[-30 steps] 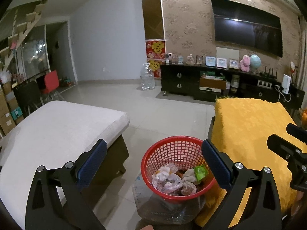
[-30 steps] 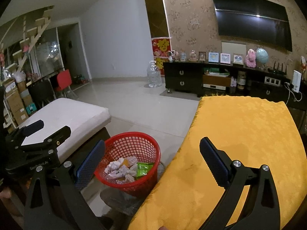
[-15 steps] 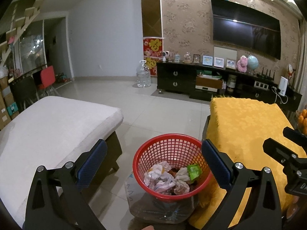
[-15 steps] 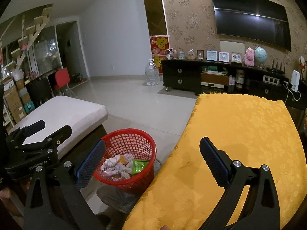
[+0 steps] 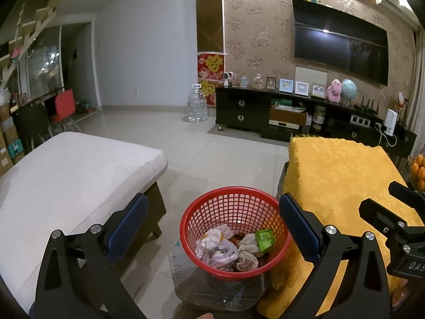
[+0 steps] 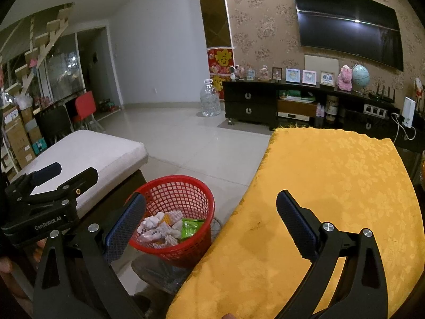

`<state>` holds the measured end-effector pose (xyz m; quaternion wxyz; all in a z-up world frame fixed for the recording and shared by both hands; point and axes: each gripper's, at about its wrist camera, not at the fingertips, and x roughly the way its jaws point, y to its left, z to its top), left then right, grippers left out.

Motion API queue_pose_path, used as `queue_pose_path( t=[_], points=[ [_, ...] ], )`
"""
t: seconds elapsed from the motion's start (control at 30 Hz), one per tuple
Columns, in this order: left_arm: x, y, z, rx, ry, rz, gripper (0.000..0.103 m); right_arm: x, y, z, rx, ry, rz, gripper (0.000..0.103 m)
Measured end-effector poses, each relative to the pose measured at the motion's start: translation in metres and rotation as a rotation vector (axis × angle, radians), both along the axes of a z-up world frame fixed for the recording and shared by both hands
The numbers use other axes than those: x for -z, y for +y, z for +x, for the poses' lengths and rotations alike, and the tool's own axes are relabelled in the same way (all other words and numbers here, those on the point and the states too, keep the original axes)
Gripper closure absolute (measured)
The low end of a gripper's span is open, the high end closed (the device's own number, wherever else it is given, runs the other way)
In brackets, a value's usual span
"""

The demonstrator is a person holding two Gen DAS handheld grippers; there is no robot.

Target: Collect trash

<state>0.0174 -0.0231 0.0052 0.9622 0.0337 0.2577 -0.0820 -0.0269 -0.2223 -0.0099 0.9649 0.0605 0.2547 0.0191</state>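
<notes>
A red mesh basket (image 5: pixel 233 204) stands on the floor between a white bench and a yellow-covered table. It holds crumpled paper trash (image 5: pixel 225 250) and a green wrapper (image 5: pixel 264 239). My left gripper (image 5: pixel 212 226) is open and empty, held above and in front of the basket. My right gripper (image 6: pixel 209 224) is open and empty over the near left edge of the yellow tablecloth (image 6: pixel 332 186). The basket (image 6: pixel 180 191) with its trash (image 6: pixel 162 228) lies down left in the right wrist view. Each gripper's body shows in the other's view.
A white cushioned bench (image 5: pixel 66 170) stands left. The yellow-covered table (image 5: pixel 340 170) stands right, with oranges (image 5: pixel 418 171) at its far right edge. A dark TV cabinet (image 5: pixel 292 114), a water jug (image 5: pixel 197 106) and tiled floor (image 5: pixel 212 154) lie beyond.
Both views have tilted and drifted slightly; the basket sits a little left and lower in the left wrist view. Both grippers stay open and empty.
</notes>
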Motion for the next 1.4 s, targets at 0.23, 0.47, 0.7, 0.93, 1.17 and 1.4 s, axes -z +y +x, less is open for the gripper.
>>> queue_pose_path(
  t=[0.23, 0.47, 0.7, 0.93, 1.17, 1.4],
  points=[
    [-0.0008, 0.0000, -0.0002, 0.001, -0.005, 0.003, 0.008, -0.0005, 0.0001, 0.0004, -0.001, 0.003, 0.001, 0.007],
    [-0.0008, -0.0002, -0.0004, 0.000, -0.006, 0.005, 0.008, -0.0006, 0.0009, 0.0006, 0.000, 0.004, 0.001, 0.007],
    [-0.0008, 0.0003, -0.0013, 0.002, -0.007, 0.009, 0.008, -0.0008, 0.0005, 0.0005, 0.000, 0.004, 0.000, 0.007],
    [-0.0005, 0.0001, 0.0002, -0.004, -0.007, 0.007, 0.008, -0.0016, 0.0010, 0.0009, -0.001, 0.005, -0.001, 0.007],
    [-0.0007, 0.0001, -0.0003, -0.003, -0.010, 0.011, 0.008, -0.0013, 0.0008, 0.0007, -0.002, 0.011, -0.002, 0.007],
    [-0.0013, 0.0003, -0.0005, -0.003, -0.011, 0.009, 0.008, -0.0027, 0.0013, 0.0011, -0.001, 0.010, -0.001, 0.007]
  ],
)
